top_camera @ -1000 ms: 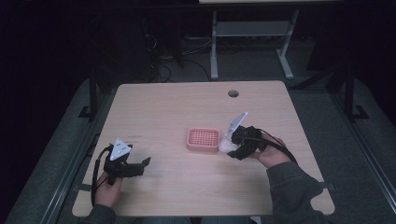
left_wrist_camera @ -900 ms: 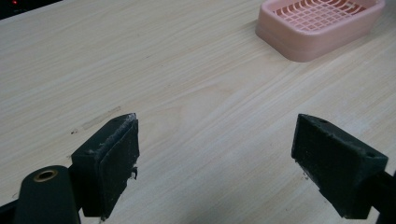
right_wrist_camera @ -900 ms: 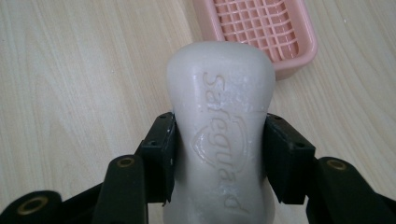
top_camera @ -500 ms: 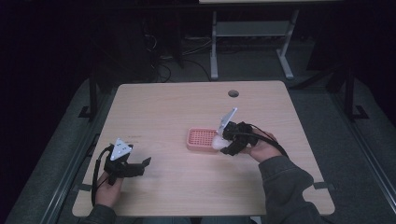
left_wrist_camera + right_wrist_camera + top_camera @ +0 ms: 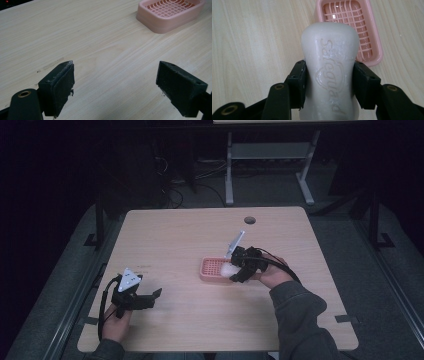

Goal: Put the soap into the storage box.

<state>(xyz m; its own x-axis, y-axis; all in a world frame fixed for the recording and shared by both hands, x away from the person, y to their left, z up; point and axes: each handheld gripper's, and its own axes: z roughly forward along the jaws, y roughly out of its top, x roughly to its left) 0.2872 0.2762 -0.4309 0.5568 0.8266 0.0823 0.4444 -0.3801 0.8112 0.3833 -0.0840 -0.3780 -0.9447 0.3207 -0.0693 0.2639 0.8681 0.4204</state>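
White soap bar [image 5: 329,72], pinched at its waist by your right gripper [image 5: 329,83] just over the near edge of the pink dish [image 5: 359,27], could squirt free (it looks slick), while your left gripper [image 5: 122,85] gapes empty.

left gripper [image 5: 156,293]: black body, with a grey three-cornered plate on top
left gripper cable: black, loops down by the hand
left gripper pads [image 5: 61,83]: black blocks with rough, worn edges; a brass ring sits low on one jaw arm
right gripper [image 5: 233,276]: black, with a grey plate and a black cable
right gripper pads [image 5: 298,83]: black, with small screw holes; brass rings lower down
sleeves: dark grey-green, long, on both arms
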